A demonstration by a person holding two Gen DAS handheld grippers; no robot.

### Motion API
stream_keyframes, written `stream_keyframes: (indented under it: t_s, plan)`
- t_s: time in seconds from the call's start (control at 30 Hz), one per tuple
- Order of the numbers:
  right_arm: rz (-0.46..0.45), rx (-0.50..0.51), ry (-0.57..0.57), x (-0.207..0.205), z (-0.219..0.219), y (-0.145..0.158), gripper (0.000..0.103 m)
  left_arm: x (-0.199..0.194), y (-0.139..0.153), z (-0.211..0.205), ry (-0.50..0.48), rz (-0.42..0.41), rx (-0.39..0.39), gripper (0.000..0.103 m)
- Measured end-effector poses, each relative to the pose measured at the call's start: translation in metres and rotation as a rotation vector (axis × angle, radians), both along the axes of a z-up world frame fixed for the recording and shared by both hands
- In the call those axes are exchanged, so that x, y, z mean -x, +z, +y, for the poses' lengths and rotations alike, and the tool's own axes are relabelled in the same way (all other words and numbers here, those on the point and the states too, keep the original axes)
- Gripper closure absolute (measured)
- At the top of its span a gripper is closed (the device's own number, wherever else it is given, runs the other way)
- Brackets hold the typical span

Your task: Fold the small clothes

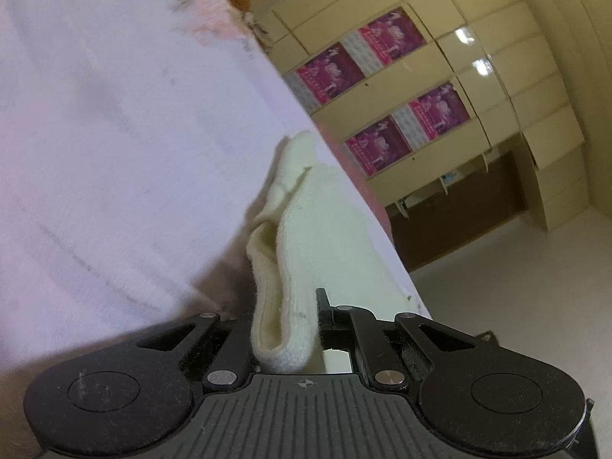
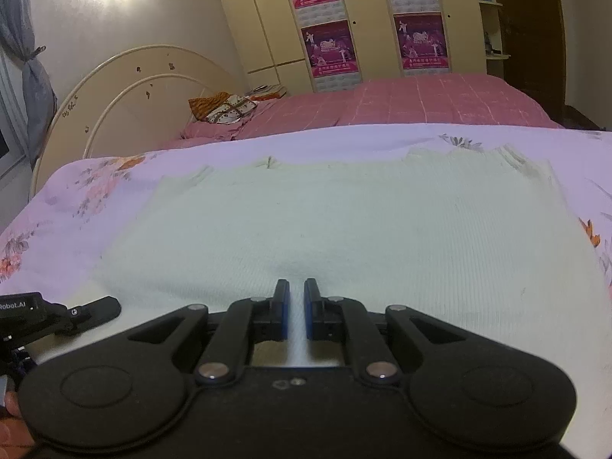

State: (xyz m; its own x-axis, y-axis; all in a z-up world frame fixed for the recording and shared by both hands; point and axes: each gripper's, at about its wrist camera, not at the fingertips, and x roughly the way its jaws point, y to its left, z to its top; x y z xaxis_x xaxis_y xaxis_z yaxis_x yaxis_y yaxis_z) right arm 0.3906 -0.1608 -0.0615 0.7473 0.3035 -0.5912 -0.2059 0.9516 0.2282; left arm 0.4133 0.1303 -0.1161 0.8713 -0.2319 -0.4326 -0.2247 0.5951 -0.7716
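A cream knit garment (image 2: 344, 225) lies spread flat on the lilac floral sheet (image 2: 114, 176). My right gripper (image 2: 296, 306) has its blue-padded fingers (image 2: 284, 313) close together on a fold of the garment's near edge. In the left wrist view, my left gripper (image 1: 285, 329) is shut on a rolled edge of the same cream knit garment (image 1: 306, 237), which runs away from the fingers along the edge of the sheet (image 1: 114, 134). The left gripper's body also shows at the lower left of the right wrist view (image 2: 57, 313).
A pink checked bedspread (image 2: 420, 103) covers the far part of the bed, with a pillow (image 2: 225, 109) near the cream headboard (image 2: 126, 88). A cream wardrobe with magenta posters (image 2: 329, 30) stands behind. Pale floor (image 1: 516, 287) lies beside the bed.
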Motion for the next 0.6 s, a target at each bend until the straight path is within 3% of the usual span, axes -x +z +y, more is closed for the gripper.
stream_keyframes:
  t_s: [0.1,0.17,0.33,0.37,0.47,0.6]
  plan:
    - [0.002,-0.011,-0.008,-0.001,-0.001,0.001,0.096,0.002,0.030,-0.007,-0.054,-0.049,-0.073,0.097]
    - [0.003,-0.017,-0.012,-0.001,-0.003,0.001,0.096,-0.007,0.059,-0.022,-0.119,-0.091,-0.167,0.097]
    - [0.023,-0.081,-0.033,-0.003,-0.012,0.001,0.096,-0.043,0.105,-0.066,-0.314,-0.105,-0.331,0.097]
    - [0.038,-0.122,-0.043,-0.004,-0.019,0.003,0.096,-0.051,0.111,-0.075,-0.350,-0.105,-0.352,0.097]
    - [0.023,-0.318,-0.160,0.008,-0.063,0.011,0.082,-0.073,0.123,-0.106,-0.459,-0.092,-0.419,0.097]
    - [-0.017,-0.460,-0.260,0.031,-0.130,0.019,0.080,-0.096,0.124,-0.152,-0.581,-0.050,-0.475,0.097]
